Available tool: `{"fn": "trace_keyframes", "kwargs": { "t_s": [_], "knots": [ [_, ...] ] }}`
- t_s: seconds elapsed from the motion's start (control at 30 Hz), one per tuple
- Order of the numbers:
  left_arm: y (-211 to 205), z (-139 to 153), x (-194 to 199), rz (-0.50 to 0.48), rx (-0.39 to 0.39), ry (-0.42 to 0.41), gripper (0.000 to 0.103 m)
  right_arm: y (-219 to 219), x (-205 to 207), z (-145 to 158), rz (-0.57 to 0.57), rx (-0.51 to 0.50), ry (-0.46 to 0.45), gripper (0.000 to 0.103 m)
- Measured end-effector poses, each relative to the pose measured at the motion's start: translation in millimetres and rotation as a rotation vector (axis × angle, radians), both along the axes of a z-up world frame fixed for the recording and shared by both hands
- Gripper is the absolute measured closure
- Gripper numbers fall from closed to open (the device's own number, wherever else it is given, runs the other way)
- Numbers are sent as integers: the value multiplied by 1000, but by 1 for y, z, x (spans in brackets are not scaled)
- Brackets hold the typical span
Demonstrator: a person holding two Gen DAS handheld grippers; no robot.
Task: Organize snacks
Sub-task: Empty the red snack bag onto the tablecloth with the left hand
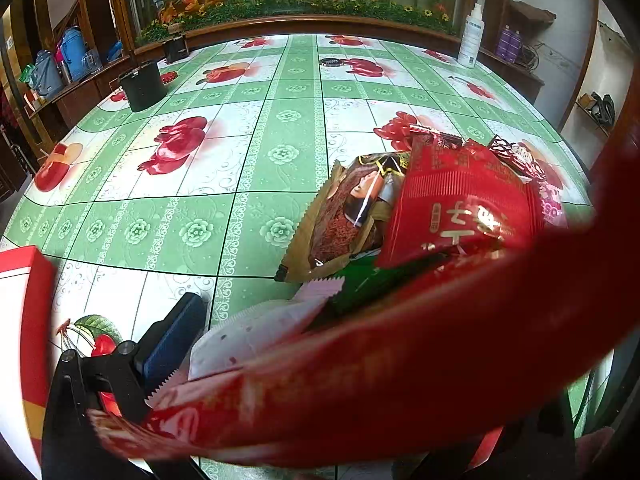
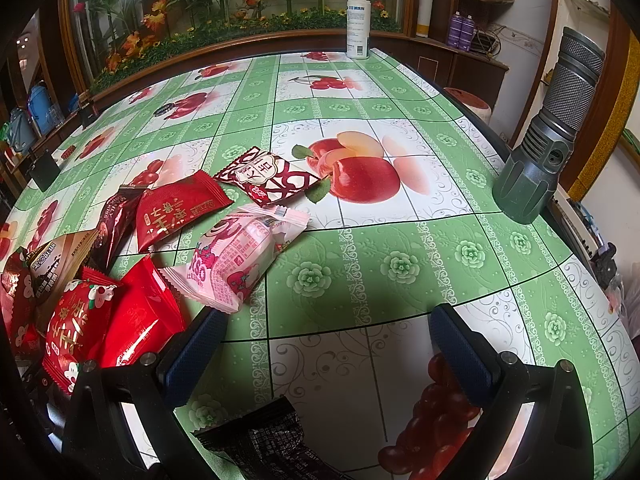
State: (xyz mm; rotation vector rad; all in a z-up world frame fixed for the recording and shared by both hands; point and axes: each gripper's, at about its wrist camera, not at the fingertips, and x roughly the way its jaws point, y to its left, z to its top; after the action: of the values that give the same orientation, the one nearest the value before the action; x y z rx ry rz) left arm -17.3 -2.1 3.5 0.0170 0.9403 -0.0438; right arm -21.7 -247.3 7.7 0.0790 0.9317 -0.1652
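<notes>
- The table [image 2: 360, 264] with the fruit cloth holds a heap of snack packets; every place below is told from the pink packet [image 2: 240, 256] in that heap.
- The left gripper [image 1: 256, 364] is clamped on a red packet [image 1: 380, 344], lifted up close in front of the left wrist camera. The packet looks thin and slippery, so I think it could slide out or swing and knock the heap.
- A red and white box [image 1: 24, 340] sits at the far left edge of the left wrist view. If the snacks go there, a floppy packet might catch on its edge.
- The right gripper [image 2: 328, 348] is spread wide and empty, just in front of the pink packet. Its left finger [image 2: 196, 356] touches the heap and could push packets away.
- The black packet [image 2: 264, 444], nearer than the pink one, lies under that gripper and could get missed.
</notes>
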Motion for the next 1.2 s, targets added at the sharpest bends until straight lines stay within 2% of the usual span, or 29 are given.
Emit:
{"fn": "trace_keyframes", "kwargs": {
  "t_s": [1.2],
  "knots": [
    [-3,-2,1,0,0,0,0,0,0,0,0,0,0,0]
  ]
}}
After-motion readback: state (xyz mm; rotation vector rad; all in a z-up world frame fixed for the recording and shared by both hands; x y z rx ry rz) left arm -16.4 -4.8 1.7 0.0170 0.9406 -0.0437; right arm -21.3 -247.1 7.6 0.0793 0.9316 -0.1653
